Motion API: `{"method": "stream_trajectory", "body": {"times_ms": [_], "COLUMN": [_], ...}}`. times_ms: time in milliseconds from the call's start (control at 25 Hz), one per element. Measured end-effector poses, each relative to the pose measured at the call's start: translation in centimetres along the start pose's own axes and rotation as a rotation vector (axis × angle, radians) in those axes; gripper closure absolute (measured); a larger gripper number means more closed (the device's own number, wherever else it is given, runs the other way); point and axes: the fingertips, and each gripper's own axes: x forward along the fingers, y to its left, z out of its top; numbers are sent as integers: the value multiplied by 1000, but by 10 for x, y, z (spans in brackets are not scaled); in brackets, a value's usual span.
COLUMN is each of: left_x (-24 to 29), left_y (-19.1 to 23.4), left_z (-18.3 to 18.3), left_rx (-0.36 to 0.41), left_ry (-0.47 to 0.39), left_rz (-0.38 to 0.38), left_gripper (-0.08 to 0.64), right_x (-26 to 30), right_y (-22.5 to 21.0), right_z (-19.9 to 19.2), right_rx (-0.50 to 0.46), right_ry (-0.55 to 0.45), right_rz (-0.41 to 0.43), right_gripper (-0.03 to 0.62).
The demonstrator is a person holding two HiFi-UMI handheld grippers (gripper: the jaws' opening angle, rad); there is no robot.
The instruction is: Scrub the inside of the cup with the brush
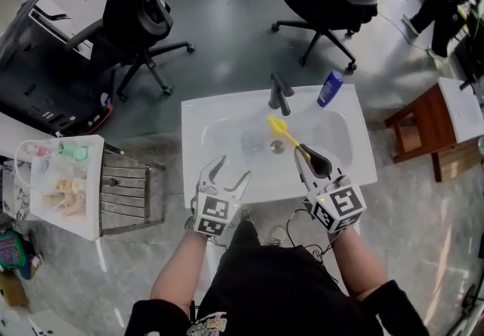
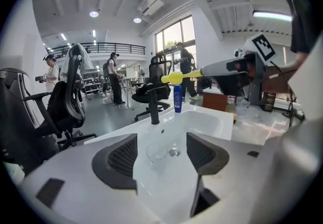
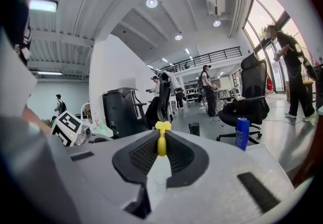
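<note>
Head view looks steeply down on a white sink (image 1: 198,112) with a black faucet (image 1: 279,94) at the middle of its back rim and a blue bottle (image 1: 330,88) standing on the rim just to the right of it. The person holds both tools over the front half of the basin.

The right gripper (image 1: 305,153) has its fingers clamped on the handle of a yellow brush (image 1: 281,132). The brush slants away from the fingers toward the faucet, with its head above the basin near the drain (image 1: 277,147). In the right gripper view the dark pads press on the yellow handle from both sides, and the brush head sticks out just past the fingertips.

The left gripper (image 1: 233,169) hangs over the front left of the basin with its fingers (image 2: 115,160) spread wide and nothing between them. In the left gripper view a clear cup (image 2: 156,151) shows in the gap, on the bottom of the sink just beside the drain, well apart from the brush. Whether it is upright or tipped I cannot tell.

Two black office chairs (image 1: 140,20) stand on the grey floor beyond the sink, and a wooden stool (image 1: 425,124) is off to the right.
</note>
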Motion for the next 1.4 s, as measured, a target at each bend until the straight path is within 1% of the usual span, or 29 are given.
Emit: {"method": "stream_trajectory", "body": {"times_ms": [240,400,560,720,920,1080,1240,1400], "left_x": [32,52,69,86,104,118,130,139], "left_y": [13,24,27,33,31,30,31,31], "left_z": [-26,-45,-63,-80,-102,-113,-124,-128], "left_rx": [10,13,34,38,75,95,99,115], "left_ry": [71,116,157,209,298,345,392,409], "left_rz": [-67,-97,-140,-170,-207,-237,-246,-250], "left_gripper": [280,279,281,281,281,284,296,318], "right_x": [22,37,47,60,74,86,95,100], "right_y": [-3,-4,-5,-8,-9,-12,-14,-17], "right_z": [-13,-24,-35,-43,-54,-64,-73,-82], "right_rx": [20,21,19,29,38,61,71,80], "right_ry": [40,76,117,139,173,199,223,246], "right_rz": [-29,-41,-51,-60,-59,-57,-54,-52], "right_gripper": [555,555,555,555,555,555,555,555]}}
